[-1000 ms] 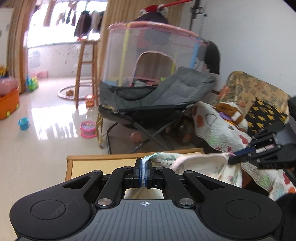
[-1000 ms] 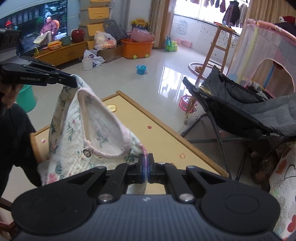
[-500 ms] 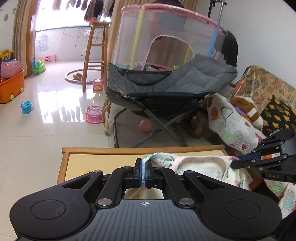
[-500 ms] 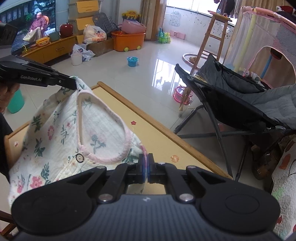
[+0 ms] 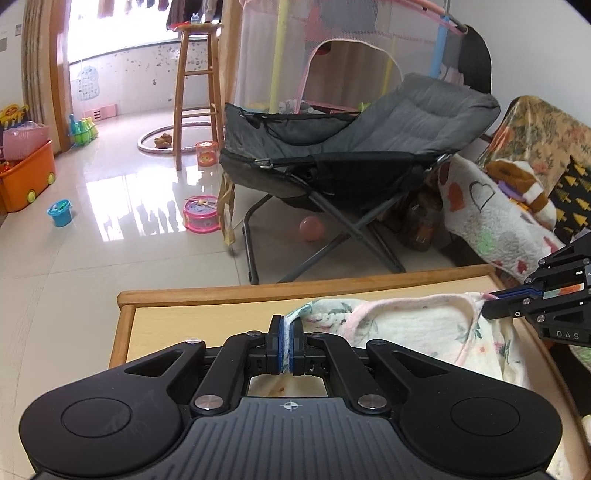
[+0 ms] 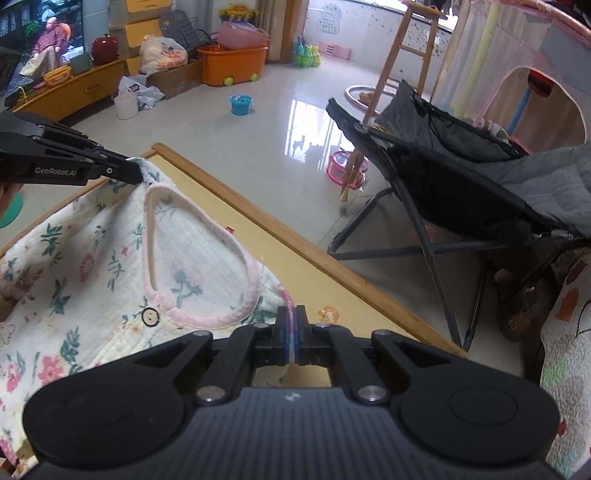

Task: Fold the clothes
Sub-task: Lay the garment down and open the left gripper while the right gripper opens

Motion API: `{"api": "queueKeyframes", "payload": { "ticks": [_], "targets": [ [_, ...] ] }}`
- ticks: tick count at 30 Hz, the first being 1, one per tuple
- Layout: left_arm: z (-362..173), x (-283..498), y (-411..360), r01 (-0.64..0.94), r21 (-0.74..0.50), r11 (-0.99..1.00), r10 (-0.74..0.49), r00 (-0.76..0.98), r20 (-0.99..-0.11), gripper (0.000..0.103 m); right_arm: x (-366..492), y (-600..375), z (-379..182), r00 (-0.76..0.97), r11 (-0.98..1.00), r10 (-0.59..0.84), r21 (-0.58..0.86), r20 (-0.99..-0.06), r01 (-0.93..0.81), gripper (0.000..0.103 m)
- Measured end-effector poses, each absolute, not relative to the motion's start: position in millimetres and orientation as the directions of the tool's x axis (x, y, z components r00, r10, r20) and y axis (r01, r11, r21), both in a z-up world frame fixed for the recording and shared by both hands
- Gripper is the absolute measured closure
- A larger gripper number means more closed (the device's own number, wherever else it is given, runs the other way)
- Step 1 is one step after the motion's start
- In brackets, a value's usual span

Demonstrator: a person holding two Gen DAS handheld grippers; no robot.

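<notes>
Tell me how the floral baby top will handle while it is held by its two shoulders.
Floral baby top: probably floppy, since it sags between the left gripper and right gripper. Likely light: thin quilted cloth. Unlikely to slip, as both pinch its edge.

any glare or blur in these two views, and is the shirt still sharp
Left wrist view: the window is blown out, glare streaks the floor tiles, straight edges bow. Right wrist view: milder floor glare; the floral shirt is sharp mid-frame, soft at the lower left.
</notes>
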State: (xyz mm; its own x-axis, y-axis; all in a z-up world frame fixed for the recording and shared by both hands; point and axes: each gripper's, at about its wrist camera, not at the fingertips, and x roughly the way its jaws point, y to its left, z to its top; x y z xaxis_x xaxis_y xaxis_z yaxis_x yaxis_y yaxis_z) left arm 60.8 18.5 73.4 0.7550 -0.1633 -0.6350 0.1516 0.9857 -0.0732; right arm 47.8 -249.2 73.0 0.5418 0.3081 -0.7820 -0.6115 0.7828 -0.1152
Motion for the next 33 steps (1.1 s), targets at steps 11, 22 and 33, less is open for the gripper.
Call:
{"api": "queueKeyframes", "payload": {
  "ticks": [11,22,33],
  "targets": [
    [44.4,81.0,12.8,0.163,-0.02,0.987,-0.135,0.737,-0.662,0.101,69.6,-248.5,50.8,0.519,0.807,0.28,-0.095,-0.808,-0.583,0.101],
    [30.9,87.5,10.1,0.162,0.061,0.985,-0.078,0.728,-0.681,0.088,77.4,-252.3,35.9,0.509,0.811,0.259,-0.102,-0.821,-0.576,0.099],
    [34.2,87.6,9.0,0.144,0.091,0.985,-0.045,0.736,-0.675,0.083,80.7,-260.7,32.8,0.522,0.851,0.266,-0.056,-0.81,-0.522,0.096]
  ]
}}
